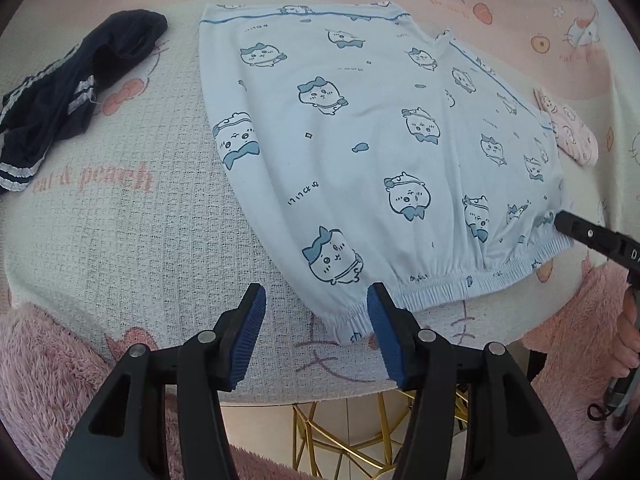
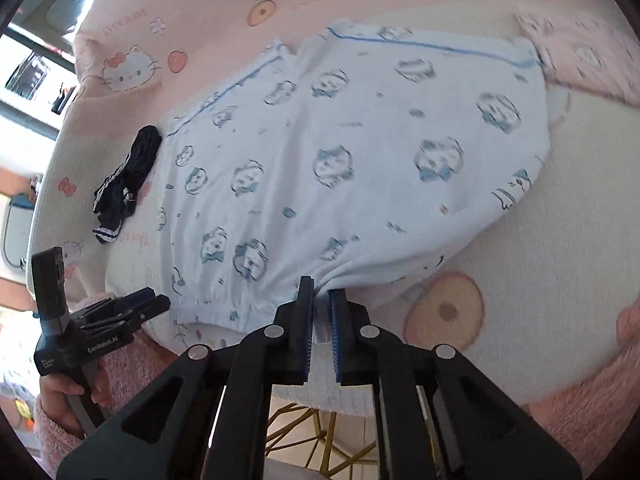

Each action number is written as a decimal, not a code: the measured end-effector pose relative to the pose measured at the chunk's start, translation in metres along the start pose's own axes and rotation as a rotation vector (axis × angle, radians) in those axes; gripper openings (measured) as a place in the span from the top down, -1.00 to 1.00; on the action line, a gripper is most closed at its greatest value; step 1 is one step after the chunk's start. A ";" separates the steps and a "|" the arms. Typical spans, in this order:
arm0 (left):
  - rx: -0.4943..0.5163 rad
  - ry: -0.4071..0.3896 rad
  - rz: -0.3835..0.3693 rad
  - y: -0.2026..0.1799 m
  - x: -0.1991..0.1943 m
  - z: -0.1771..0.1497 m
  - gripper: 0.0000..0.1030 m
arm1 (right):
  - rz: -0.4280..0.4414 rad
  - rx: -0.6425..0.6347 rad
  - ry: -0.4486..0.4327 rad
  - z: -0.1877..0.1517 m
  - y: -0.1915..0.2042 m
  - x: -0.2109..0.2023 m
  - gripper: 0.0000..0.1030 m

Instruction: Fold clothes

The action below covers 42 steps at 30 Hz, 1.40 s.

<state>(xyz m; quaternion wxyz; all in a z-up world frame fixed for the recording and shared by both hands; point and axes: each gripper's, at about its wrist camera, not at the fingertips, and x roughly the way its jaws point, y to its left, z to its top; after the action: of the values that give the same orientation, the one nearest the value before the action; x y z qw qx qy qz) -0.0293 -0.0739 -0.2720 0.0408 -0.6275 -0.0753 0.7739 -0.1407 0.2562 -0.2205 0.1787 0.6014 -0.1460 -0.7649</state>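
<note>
Light blue shorts with a cartoon print lie flat on the pink-and-white blanket, elastic waistband toward me. My left gripper is open, its blue pads either side of the waistband's near left corner, just above the cloth. My right gripper is shut on the waistband's right end, the cloth bunched between its pads. In the left wrist view the right gripper shows at the shorts' right edge. The shorts also fill the right wrist view, where the left gripper sits at the waistband's left end.
A dark navy garment with white stripes lies crumpled left of the shorts, also in the right wrist view. A pink printed garment lies at the far right. The blanket's front edge hangs above a gold wire frame.
</note>
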 end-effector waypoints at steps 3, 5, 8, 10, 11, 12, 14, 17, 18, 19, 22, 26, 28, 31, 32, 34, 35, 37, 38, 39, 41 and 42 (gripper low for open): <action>-0.011 -0.004 -0.007 -0.001 -0.005 0.003 -0.07 | -0.005 -0.098 0.019 0.023 0.031 0.014 0.88; -0.014 -0.019 -0.028 0.001 -0.011 0.008 -0.07 | -0.020 -0.120 0.081 0.030 0.042 0.041 0.82; 0.011 -0.048 -0.087 -0.008 -0.021 0.017 -0.07 | -0.010 -0.120 0.159 0.027 0.042 0.069 0.75; 0.045 -0.061 -0.126 -0.022 -0.021 0.022 -0.07 | 0.026 -0.102 0.153 0.025 0.038 0.067 0.61; 0.064 -0.065 -0.144 -0.030 -0.019 0.024 -0.07 | 0.065 -0.075 0.133 0.024 0.035 0.056 0.59; 0.079 -0.059 -0.166 -0.040 -0.011 0.030 -0.07 | 0.104 -0.049 0.114 0.024 0.031 0.045 0.54; 0.102 -0.049 -0.228 -0.061 0.001 0.041 -0.07 | 0.131 0.002 0.047 0.019 0.019 0.020 0.41; 0.142 -0.039 -0.301 -0.091 0.016 0.054 -0.07 | 0.128 0.074 -0.049 0.011 -0.004 -0.013 0.39; 0.155 -0.036 -0.312 -0.099 0.018 0.057 -0.07 | 0.097 0.092 -0.054 0.008 -0.013 -0.014 0.38; 0.168 -0.032 -0.321 -0.108 0.021 0.060 -0.07 | 0.065 0.109 -0.059 0.005 -0.022 -0.014 0.38; 0.193 0.000 -0.300 -0.133 0.042 0.069 -0.07 | 0.042 0.141 -0.013 -0.003 -0.039 0.001 0.35; 0.200 0.013 -0.303 -0.142 0.049 0.071 0.00 | 0.135 0.127 0.040 -0.010 -0.039 0.021 0.35; 0.191 0.011 -0.284 -0.141 0.052 0.071 0.14 | 0.121 0.056 0.123 -0.014 -0.026 0.037 0.35; 0.160 0.013 -0.234 -0.134 0.057 0.072 0.37 | 0.104 -0.092 0.178 -0.024 -0.003 0.041 0.34; 0.143 0.016 -0.257 -0.131 0.056 0.072 0.37 | 0.123 -0.107 0.206 -0.027 -0.001 0.042 0.34; 0.125 0.021 -0.302 -0.126 0.052 0.073 0.37 | 0.143 -0.096 0.202 -0.030 -0.006 0.037 0.35; 0.131 0.017 -0.302 -0.127 0.051 0.074 0.37 | 0.145 -0.078 0.184 -0.029 -0.010 0.033 0.34; 0.150 0.027 -0.289 -0.130 0.052 0.077 0.37 | 0.155 -0.026 0.116 -0.021 -0.021 0.021 0.34; 0.150 0.042 -0.290 -0.131 0.055 0.078 0.37 | 0.162 0.002 0.079 -0.017 -0.026 0.015 0.34; 0.150 0.059 -0.303 -0.132 0.059 0.080 0.37 | 0.157 0.029 0.046 -0.013 -0.031 0.011 0.34; 0.159 0.089 -0.332 -0.137 0.065 0.081 0.37 | 0.135 0.069 0.026 -0.009 -0.041 0.014 0.34; 0.171 0.098 -0.333 -0.140 0.066 0.080 0.37 | 0.125 0.086 0.023 -0.008 -0.045 0.017 0.34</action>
<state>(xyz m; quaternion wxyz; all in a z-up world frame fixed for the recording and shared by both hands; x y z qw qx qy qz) -0.1256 0.0693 -0.2965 0.2251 -0.6374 -0.1101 0.7286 -0.1414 0.2888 -0.2567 0.2016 0.6070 -0.2141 -0.7383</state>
